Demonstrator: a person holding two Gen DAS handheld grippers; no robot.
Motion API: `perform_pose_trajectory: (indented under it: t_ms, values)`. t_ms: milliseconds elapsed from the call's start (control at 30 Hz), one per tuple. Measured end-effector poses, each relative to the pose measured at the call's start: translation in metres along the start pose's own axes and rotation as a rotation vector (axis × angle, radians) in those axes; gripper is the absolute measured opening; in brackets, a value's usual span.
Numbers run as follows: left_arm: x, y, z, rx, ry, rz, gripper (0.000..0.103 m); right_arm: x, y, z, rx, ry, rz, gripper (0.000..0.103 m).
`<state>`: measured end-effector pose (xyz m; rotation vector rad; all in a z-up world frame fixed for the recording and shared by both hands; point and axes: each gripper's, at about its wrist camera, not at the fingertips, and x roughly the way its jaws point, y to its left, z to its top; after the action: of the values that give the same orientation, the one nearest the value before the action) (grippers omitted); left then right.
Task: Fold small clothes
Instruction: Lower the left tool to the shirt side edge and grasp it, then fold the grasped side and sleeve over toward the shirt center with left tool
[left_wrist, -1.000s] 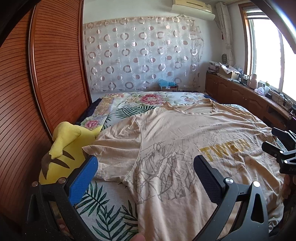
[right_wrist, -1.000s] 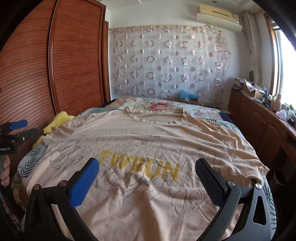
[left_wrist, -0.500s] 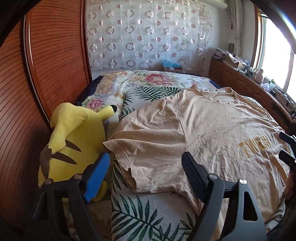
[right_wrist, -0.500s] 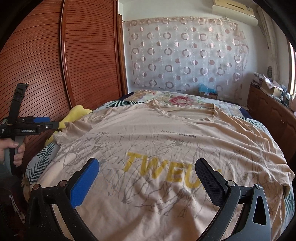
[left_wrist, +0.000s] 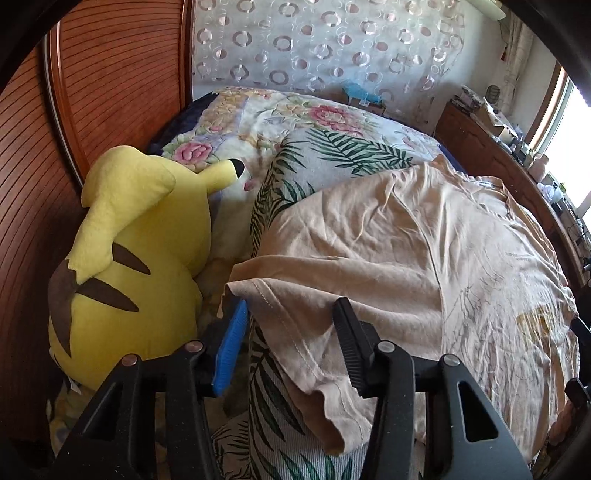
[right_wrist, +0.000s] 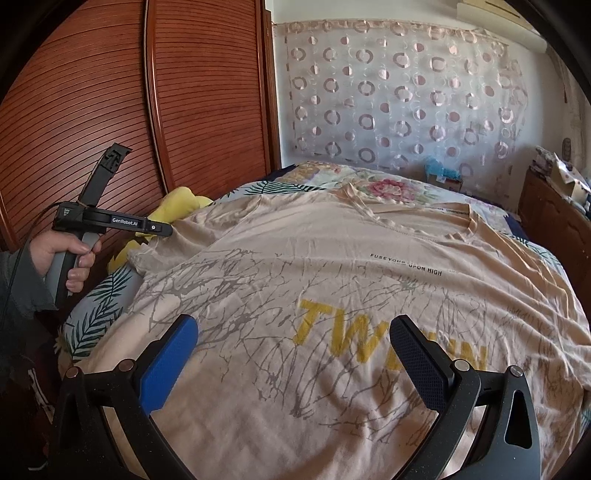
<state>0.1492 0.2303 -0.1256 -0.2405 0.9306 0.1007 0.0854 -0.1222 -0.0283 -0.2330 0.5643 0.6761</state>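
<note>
One tee (right_wrist: 332, 280), beige w/ yellow lettering and grey branch print, lies spread face-up across the bed (left_wrist: 343, 151), collar toward the far curtain. Nothing is folded yet, so the step in hand looks like the opening grab: taking a sleeve to start the first fold.

Left tongs (left_wrist: 291, 343) are at the sleeve (left_wrist: 314, 295) that hangs off the bed edge, right next to the yellow plush toy (left_wrist: 129, 258). Jaws are closing, w/ the sleeve hem between the blue pad and the black pad. The black pad looks to be against the cloth, but the blue one seems just clear of it, so I'd say no pinch yet. In the right wrist view the person's hand (right_wrist: 66, 258) holds that tool at the tee's corner.

Right tongs (right_wrist: 295, 354) are spread wide over the tee's lower chest near the lettering, nothing between the pads, not gripping.

Next move, as I judge it: finish closing on the hem, making sure both layers of the sleeve are caught, not only the top one. Then lift and carry it inward across the chest. Right tongs prob. need to press or hold the body cloth so the tee doesn't drag. Risk: thin fabric slips out, or the bedcover gets pinched along w/ it.
</note>
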Motion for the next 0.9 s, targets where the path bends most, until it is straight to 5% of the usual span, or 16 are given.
perform_pose_trajectory:
  t_ms: [167,233,467,900]
  values:
    - [0.0,0.002,0.003,0.014,-0.015,0.002,0.013,0.002,0.009,-0.002,-0.028,-0.008,-0.003,0.103]
    - [-0.003,-0.003,0.003,0.049,-0.026,0.015,0.009,0.004,0.009,-0.004,-0.034,-0.006,-0.005,0.103]
    - [-0.04,-0.04,0.015,0.18,-0.135,0.019,0.007,0.011,0.01,-0.002,-0.012,-0.01,-0.009,0.103]
    - [-0.082,-0.157,0.029,0.385,-0.191,-0.176,0.007,0.006,-0.003,-0.006,0.038,-0.019,-0.054,0.103]
